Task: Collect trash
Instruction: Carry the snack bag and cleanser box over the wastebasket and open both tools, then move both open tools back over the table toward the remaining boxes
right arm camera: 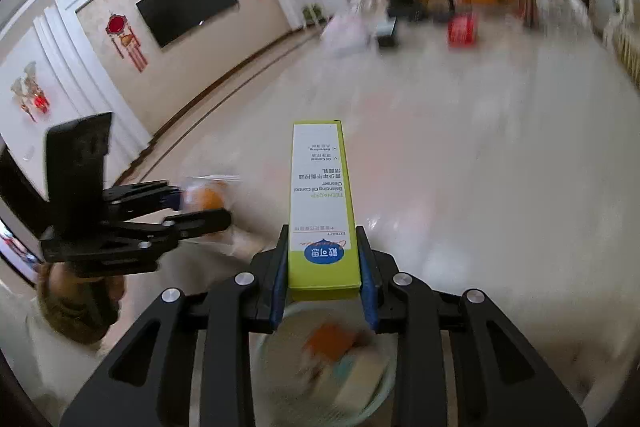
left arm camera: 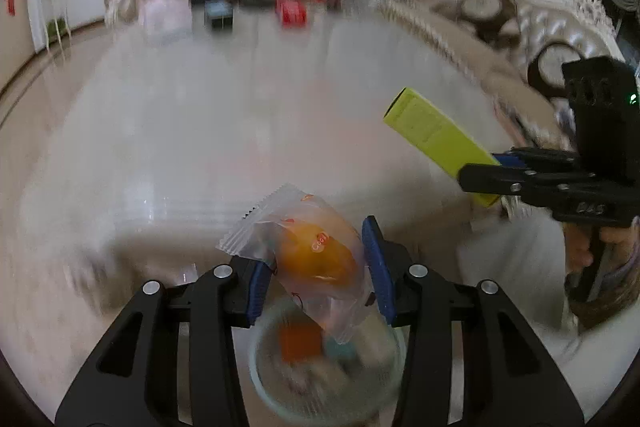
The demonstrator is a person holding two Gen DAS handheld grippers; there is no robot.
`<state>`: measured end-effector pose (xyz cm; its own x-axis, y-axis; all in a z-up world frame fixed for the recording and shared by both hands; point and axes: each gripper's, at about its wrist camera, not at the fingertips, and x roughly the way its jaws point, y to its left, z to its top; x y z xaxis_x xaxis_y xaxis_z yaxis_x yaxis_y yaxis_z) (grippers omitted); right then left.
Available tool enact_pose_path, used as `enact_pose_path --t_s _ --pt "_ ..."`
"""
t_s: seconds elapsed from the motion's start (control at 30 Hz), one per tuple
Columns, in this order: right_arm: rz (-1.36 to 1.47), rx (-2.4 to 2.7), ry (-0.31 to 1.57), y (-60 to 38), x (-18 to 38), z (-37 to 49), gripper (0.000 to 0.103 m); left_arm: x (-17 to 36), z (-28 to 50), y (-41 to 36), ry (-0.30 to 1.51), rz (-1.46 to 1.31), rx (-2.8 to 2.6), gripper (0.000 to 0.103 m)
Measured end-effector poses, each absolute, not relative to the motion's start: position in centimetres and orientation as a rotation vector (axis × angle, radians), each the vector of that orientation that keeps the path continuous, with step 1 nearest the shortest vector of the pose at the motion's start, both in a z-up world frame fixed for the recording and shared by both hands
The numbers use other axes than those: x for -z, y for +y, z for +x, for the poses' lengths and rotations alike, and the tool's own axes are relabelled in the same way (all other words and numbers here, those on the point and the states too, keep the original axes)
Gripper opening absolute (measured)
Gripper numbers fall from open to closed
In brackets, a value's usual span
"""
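My left gripper (left arm camera: 318, 267) is shut on a clear snack wrapper (left arm camera: 308, 255) with an orange piece inside, held above a pale round bin (left arm camera: 280, 391) that holds blurred trash. My right gripper (right arm camera: 325, 277) is shut on a long yellow-green cleanser box (right arm camera: 322, 203), held above the same bin (right arm camera: 280, 379). In the left wrist view the right gripper (left arm camera: 478, 173) and the box (left arm camera: 436, 135) show at the right. In the right wrist view the left gripper (right arm camera: 202, 205) and the wrapper (right arm camera: 206, 197) show at the left.
A glossy pale floor (left arm camera: 240, 115) stretches ahead. A cream sofa (left arm camera: 460, 39) runs along the right. A red box (left arm camera: 291, 11), a dark box (left arm camera: 218, 13) and a pale bag (left arm camera: 164, 11) lie far back. A wall TV (right arm camera: 186, 5) hangs at the left.
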<state>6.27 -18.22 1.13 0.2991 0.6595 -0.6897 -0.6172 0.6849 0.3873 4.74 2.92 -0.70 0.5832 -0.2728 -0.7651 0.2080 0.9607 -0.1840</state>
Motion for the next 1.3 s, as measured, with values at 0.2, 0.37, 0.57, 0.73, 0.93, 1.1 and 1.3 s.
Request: enact_pose_path --t_s 0.2,0.37,0.57,0.73,0.93,1.1,1.3 --pt "0.005 -0.867 1.164 -16.3 5.0 2.3 0.028 9.2 0.7 1.8 1.125 -0.153 0.288 0.043" --pt "-0.145 -0.835 1.345 -12.3 11.3 4.3 0.028 15.1 1.5 0.9 1.278 -0.170 0.293 0.043" --pt "-0.284 -0.833 1.403 -8.2 15.4 4.9 0.029 18.2 1.7 1.6 1.377 -0.187 0.239 0.056" --pt "-0.361 -0.766 1.373 -8.0 16.8 4.2 0.066 18.9 1.4 2.4 1.400 -0.183 0.192 0.082" --pt "-0.324 -0.738 1.339 -10.6 15.2 3.8 0.081 17.4 1.0 2.2 1.350 -0.144 0.164 0.086" --pt "-0.346 -0.726 1.261 -12.4 11.9 3.2 0.082 14.8 1.0 2.2 1.290 -0.131 0.149 0.086" --pt "-0.315 -0.847 1.096 -13.3 4.1 2.5 0.082 7.9 1.7 2.5 1.158 -0.125 0.182 0.086"
